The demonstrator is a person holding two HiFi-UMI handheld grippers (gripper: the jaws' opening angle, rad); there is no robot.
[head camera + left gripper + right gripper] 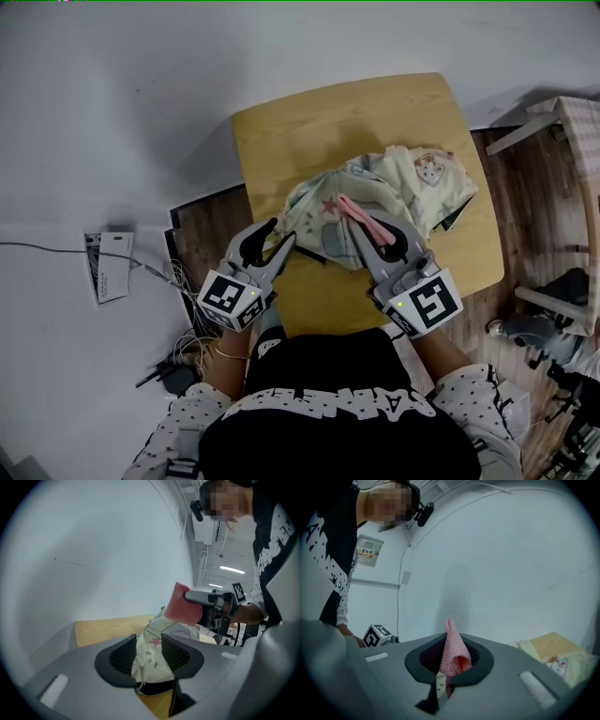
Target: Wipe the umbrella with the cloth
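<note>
A cream umbrella [403,183] with cartoon prints lies crumpled on the small wooden table [309,122]. My left gripper [277,236] is at the umbrella's left edge. In the left gripper view a fold of umbrella fabric [149,660] sits between the jaws of that gripper [149,645], which stand apart, and I see no squeeze on it. My right gripper [377,230] hovers over the near side of the umbrella, shut on a pink cloth [361,217]. The cloth [452,651] sticks up as a folded peak between that gripper's pads. The cloth [180,606] also shows in the left gripper view.
The table's near edge is right in front of the person's body. A paper sheet [108,267] and tangled cables with a black adapter [173,370] lie on the floor at the left. A pale wooden frame [572,159] and dark clutter stand at the right.
</note>
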